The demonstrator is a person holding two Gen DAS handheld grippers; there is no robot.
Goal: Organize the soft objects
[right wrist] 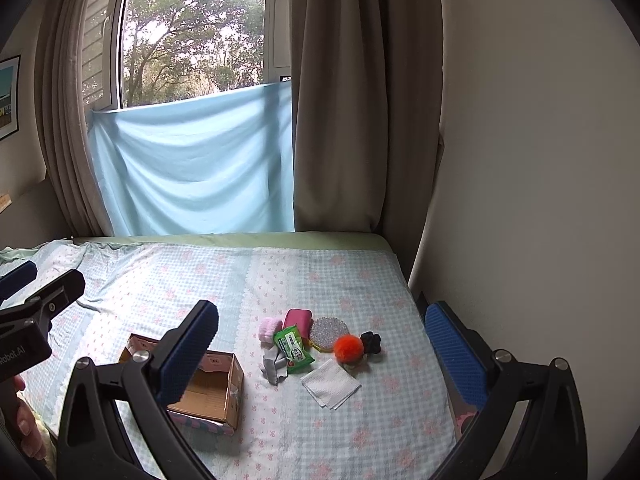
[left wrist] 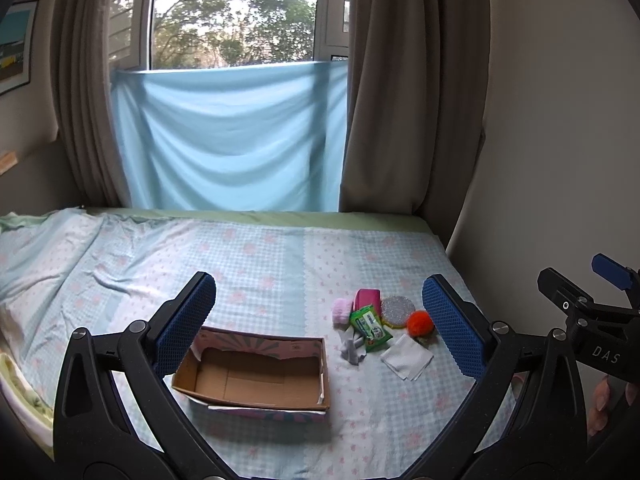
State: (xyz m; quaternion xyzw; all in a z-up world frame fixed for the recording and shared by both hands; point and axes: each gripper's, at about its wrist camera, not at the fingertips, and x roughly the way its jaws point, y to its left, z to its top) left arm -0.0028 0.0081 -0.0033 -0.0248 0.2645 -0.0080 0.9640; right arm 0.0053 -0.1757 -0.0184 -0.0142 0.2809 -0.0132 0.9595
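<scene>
An open, empty cardboard box (left wrist: 256,380) sits on the bed; it also shows in the right wrist view (right wrist: 216,384). To its right lies a cluster of soft objects: an orange pompom (left wrist: 420,323) (right wrist: 348,347), a green wipes pack (left wrist: 370,328) (right wrist: 293,350), a white folded cloth (left wrist: 407,357) (right wrist: 330,383), a pink sock (left wrist: 342,311), a pink pouch (right wrist: 298,319), a glittery round sponge (right wrist: 325,332), a grey cloth (right wrist: 272,368) and a black scrunchie (right wrist: 370,342). My left gripper (left wrist: 320,320) is open and empty above the box and cluster. My right gripper (right wrist: 324,344) is open and empty, above the cluster.
The bed (left wrist: 240,256) has a blue checked sheet with pink flowers. A wall (right wrist: 520,200) runs along its right edge. Curtains (left wrist: 416,100) and a blue cloth (left wrist: 228,136) hang at the window behind. The right gripper's body (left wrist: 592,320) shows at the right edge of the left wrist view.
</scene>
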